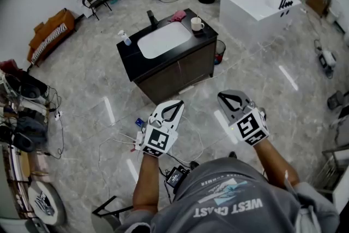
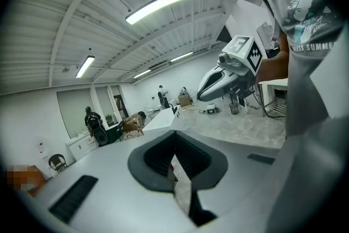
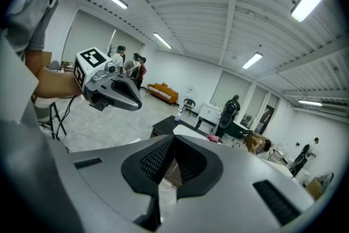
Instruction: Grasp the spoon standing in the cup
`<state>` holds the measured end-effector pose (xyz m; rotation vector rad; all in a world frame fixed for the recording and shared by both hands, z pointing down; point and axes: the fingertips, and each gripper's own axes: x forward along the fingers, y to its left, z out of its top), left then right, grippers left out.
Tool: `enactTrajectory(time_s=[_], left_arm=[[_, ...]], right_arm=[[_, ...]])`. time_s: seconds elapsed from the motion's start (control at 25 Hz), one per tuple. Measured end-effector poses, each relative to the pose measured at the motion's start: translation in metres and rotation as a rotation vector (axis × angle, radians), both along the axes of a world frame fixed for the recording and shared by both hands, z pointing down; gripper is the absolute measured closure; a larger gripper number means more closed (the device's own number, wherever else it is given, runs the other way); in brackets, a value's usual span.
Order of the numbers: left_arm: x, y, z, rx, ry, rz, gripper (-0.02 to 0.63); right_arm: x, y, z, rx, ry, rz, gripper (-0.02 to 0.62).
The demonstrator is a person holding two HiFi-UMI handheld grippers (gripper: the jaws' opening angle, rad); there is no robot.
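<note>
Head view: the cup (image 1: 197,23), a white mug, stands on the far right corner of a black-topped vanity (image 1: 128,57), well ahead of both grippers. The spoon in it is too small to make out. The left gripper (image 1: 174,107) and right gripper (image 1: 231,99) hover side by side, well short of the cabinet. The grey shirt (image 1: 229,204) behind them reads "WEST COAST".

Left gripper view: its jaws are pressed together with nothing between them. "SUMMER" shows on the shirt at its right.

Right gripper view: its jaws are likewise closed and empty. The vanity lies beyond their tips.
</note>
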<state>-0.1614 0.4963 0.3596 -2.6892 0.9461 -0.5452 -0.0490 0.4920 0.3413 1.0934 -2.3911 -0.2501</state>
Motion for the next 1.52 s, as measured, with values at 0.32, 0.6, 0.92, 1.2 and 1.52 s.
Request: enactTrajectory(time_s=[0.32, 0.6, 0.92, 1.2, 1.52], left_arm=[[-0.022, 0.007, 0.003, -0.003, 0.007, 0.016, 0.604], [-0.04, 0.018, 0.008, 0.004, 0.016, 0.026, 0.604], [-0.043, 0.021, 0.011, -0.004, 0.036, 0.021, 0.604], [-0.041, 0.002, 0.017, -0.03, 0.01, -0.01, 0.604], [-0.005, -0.036, 0.018, -0.037, -0.016, -0.025, 0.604]], right_arm=[[-0.017, 0.003, -0.008, 0.032, -0.045, 0.039, 0.563], [-0.03, 0.014, -0.006, 0.049, -0.028, 0.059, 0.561], [-0.03, 0.015, -0.005, 0.045, -0.019, 0.067, 0.562], [-0.024, -0.013, -0.003, 0.034, -0.041, 0.042, 0.561], [0.019, -0.061, -0.003, 0.028, -0.067, 0.039, 0.562]])
